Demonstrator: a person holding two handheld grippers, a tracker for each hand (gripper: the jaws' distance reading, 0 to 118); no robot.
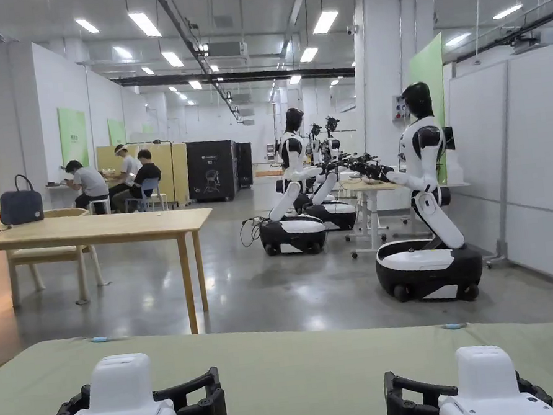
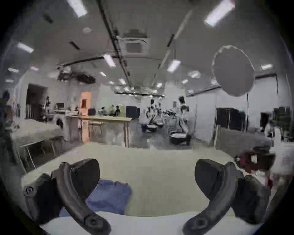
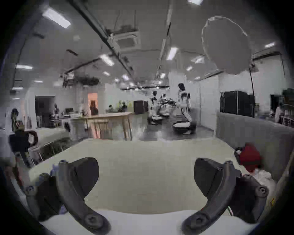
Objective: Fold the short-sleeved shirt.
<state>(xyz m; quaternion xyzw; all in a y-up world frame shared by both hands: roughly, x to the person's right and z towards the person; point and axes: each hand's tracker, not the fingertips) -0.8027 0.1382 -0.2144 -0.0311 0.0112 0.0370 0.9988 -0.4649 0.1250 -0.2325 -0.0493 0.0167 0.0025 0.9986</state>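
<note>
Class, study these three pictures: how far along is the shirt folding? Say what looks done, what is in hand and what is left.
Done: nothing shows as folded yet. In hand: nothing; the left gripper and the right gripper both hover open over the green table. A piece of blue cloth, possibly the shirt, lies on the table by the left gripper's left jaw, not gripped. Left: the whole job, it seems, from grasping the cloth to making every fold.
</note>
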